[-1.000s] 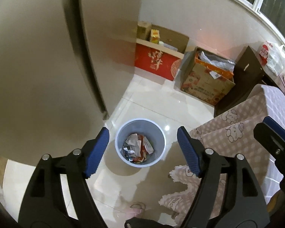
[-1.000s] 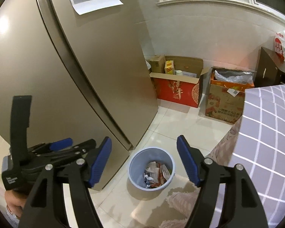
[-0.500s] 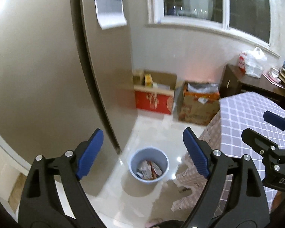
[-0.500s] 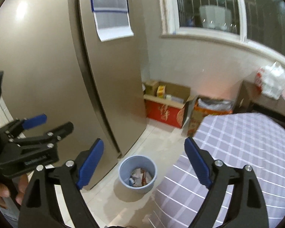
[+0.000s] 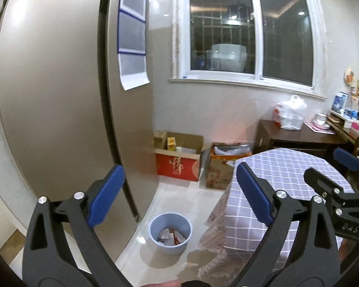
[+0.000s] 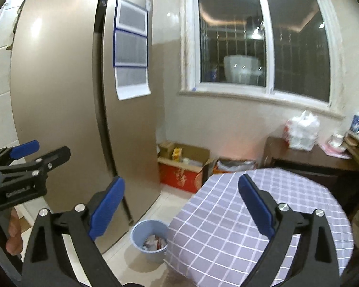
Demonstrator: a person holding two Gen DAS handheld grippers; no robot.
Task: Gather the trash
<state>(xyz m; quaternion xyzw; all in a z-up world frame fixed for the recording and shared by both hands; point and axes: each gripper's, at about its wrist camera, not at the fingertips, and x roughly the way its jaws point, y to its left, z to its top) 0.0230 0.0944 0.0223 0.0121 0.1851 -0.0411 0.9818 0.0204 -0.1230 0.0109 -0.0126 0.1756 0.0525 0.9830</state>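
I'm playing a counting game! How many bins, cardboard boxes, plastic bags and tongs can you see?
Bins: 1, the blue bin
Cardboard boxes: 2, the red box and the orange box
Plastic bags: 1, the white bag
Tongs: 2, left tongs, right tongs
Total: 6

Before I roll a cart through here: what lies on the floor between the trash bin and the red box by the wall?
Only bare floor tiles lie between the trash bin and the red box; the left wrist view shows it best.

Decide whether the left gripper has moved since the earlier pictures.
Yes. The left gripper has risen and tipped up: the bin sits lower and smaller in its view, and the window now shows. Its fingers are opening, with nothing between them.
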